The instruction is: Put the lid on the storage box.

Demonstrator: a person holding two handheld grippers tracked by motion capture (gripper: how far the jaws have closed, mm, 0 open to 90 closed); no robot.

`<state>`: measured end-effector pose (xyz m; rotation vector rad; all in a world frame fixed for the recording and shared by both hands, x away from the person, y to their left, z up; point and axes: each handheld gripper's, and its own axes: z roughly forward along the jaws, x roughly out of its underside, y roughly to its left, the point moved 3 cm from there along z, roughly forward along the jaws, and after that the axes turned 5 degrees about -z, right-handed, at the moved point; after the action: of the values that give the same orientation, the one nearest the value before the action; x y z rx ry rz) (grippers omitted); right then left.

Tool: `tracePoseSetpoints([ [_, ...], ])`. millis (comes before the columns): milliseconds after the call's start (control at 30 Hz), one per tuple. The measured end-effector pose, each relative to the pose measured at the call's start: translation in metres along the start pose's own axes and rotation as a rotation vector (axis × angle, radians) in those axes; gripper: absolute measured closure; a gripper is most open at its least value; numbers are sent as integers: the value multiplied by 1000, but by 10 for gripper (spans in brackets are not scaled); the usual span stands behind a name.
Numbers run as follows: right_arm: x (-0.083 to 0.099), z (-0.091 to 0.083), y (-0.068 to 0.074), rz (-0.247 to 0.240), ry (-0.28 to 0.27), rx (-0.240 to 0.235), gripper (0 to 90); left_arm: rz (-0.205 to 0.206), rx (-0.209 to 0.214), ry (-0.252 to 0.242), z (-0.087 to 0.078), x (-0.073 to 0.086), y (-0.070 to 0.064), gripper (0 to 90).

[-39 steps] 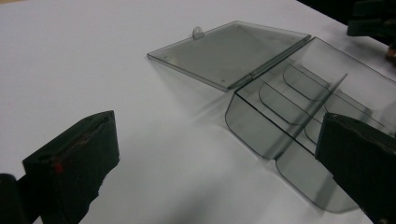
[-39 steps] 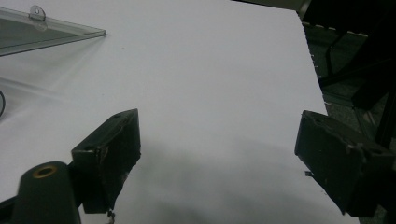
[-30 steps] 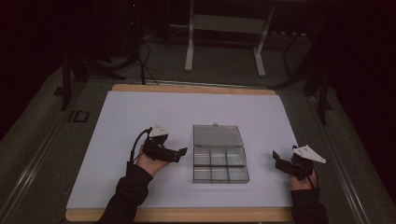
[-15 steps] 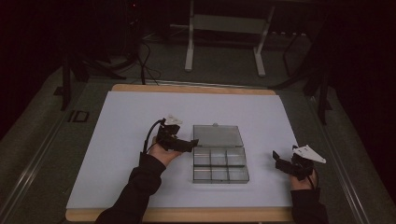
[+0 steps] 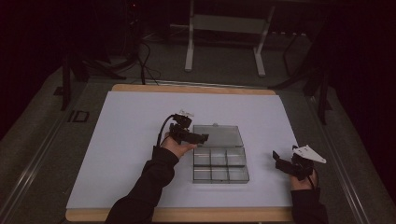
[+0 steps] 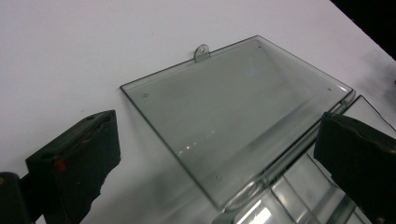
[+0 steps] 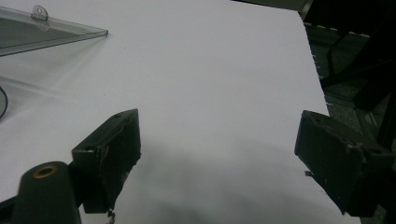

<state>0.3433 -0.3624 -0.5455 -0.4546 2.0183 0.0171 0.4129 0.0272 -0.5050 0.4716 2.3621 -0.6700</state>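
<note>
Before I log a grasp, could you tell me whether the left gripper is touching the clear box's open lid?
Apart. In the left gripper view the left gripper has its jaws spread wide, with the lid lying flat beyond them.

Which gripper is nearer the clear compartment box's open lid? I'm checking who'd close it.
Left. The left gripper hovers at the open lid's left edge, jaws open. The right gripper sits off to the right of the compartment box, apart from it.

Clear compartment box (image 5: 219,163), lid (image 6: 238,116) flat open
</note>
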Motion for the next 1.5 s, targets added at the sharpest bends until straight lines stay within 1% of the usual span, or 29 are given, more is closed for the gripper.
tracePoseSetpoints([
  [67,0,0,0,-1,-1,-1,141,-1,10,9,4,-1,-1,14],
  [100,0,0,0,-2,0,-1,142,-5,1,9,6,-1,-1,15],
  [167,0,0,0,-2,-1,-1,142,-26,23,10,11,-2,1,15],
  [233,0,0,0,-2,-1,-2,142,-38,11,15,14,0,3,15],
  [300,0,0,0,-3,-1,-2,142,-51,23,20,17,1,6,17],
  [367,0,0,1,-5,0,-2,142,-64,32,22,19,3,10,55],
  [433,0,0,1,-9,0,-2,142,-78,38,23,21,5,14,56],
  [467,0,0,1,-9,0,-1,142,-88,42,25,22,6,16,68],
  [567,0,0,1,-12,2,-1,142,-102,52,30,24,7,19,104],
  [700,0,0,1,-13,2,-1,142,-131,90,55,28,11,23,147],
  [767,0,0,2,-13,2,-1,142,-135,101,67,30,13,24,149],
  [800,0,0,2,-14,2,-1,142,-146,114,74,31,15,25,149],
  [900,0,0,2,-14,2,-1,142,-147,124,79,34,17,25,156],
  [967,0,0,2,-15,2,-1,142,-146,128,74,33,18,26,167],
  [1033,0,0,2,-14,3,0,142,-145,126,75,33,18,26,182],
  [1067,0,0,2,-15,3,-1,142,-152,153,81,33,18,26,191],
  [1133,0,1,2,-17,4,0,142,-153,166,82,33,19,24,208],
  [1167,0,1,2,-17,4,0,142,-156,173,87,34,19,24,228],
  [1233,0,1,2,-18,6,1,142,-165,182,85,34,19,24,238],
  [1267,0,1,2,-18,5,1,142,-174,201,83,33,20,24,250],
  [1300,0,1,2,-18,6,1,142,-175,210,81,33,20,25,279],
  [1333,0,1,2,-19,6,2,142,-170,219,71,31,20,25,299],
  [1367,0,1,2,-19,6,2,142,-165,227,60,30,20,25,337],
  [1433,0,1,2,-20,8,4,142,-148,221,36,26,18,25,400],
  [1500,0,1,2,-23,10,3,142,-139,227,22,23,18,26,452],
])
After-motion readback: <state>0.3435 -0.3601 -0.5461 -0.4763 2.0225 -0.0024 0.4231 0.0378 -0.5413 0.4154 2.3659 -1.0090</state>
